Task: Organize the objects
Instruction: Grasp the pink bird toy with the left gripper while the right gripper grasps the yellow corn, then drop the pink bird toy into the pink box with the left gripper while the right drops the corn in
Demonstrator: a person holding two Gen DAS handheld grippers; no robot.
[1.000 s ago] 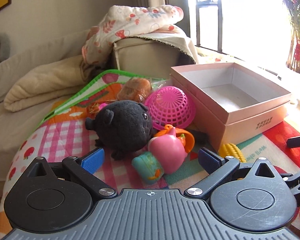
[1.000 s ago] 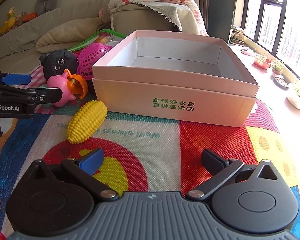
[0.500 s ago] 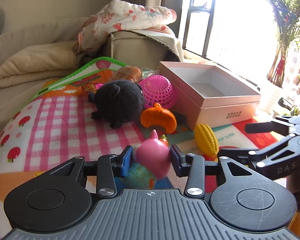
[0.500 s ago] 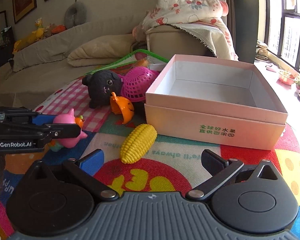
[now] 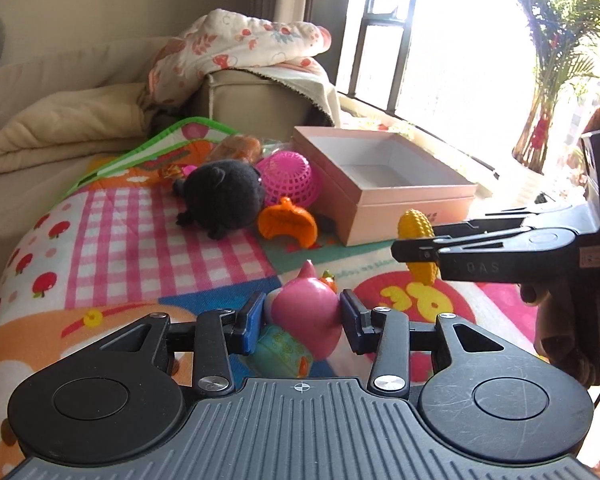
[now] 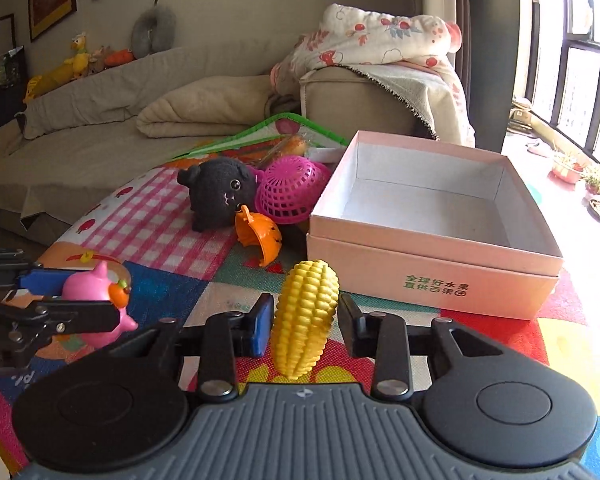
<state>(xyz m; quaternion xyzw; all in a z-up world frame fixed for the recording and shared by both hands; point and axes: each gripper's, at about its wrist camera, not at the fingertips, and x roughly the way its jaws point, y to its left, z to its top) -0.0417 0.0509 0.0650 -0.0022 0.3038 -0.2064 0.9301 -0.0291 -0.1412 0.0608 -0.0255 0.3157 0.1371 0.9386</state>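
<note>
My left gripper (image 5: 300, 320) is shut on a pink and teal toy figure (image 5: 306, 320) and holds it above the colourful play mat (image 5: 140, 240). It also shows in the right wrist view (image 6: 96, 300). My right gripper (image 6: 304, 316) is shut on a yellow toy corn cob (image 6: 304, 316), held upright above the mat; the corn also shows in the left wrist view (image 5: 416, 224). The open pink box (image 6: 432, 256) stands empty to the right, just beyond the corn. It also shows in the left wrist view (image 5: 380, 200).
A black plush animal (image 6: 220, 192), an overturned pink basket (image 6: 288, 192) and an orange pumpkin half (image 6: 260, 236) lie left of the box. A sofa with blankets (image 6: 204, 108) is behind. Windows and potted plants (image 6: 572, 168) are at the right.
My left gripper closed on the pink toy and lifted it back from the pile. My right gripper closed on the corn cob and raised it off the mat.
</note>
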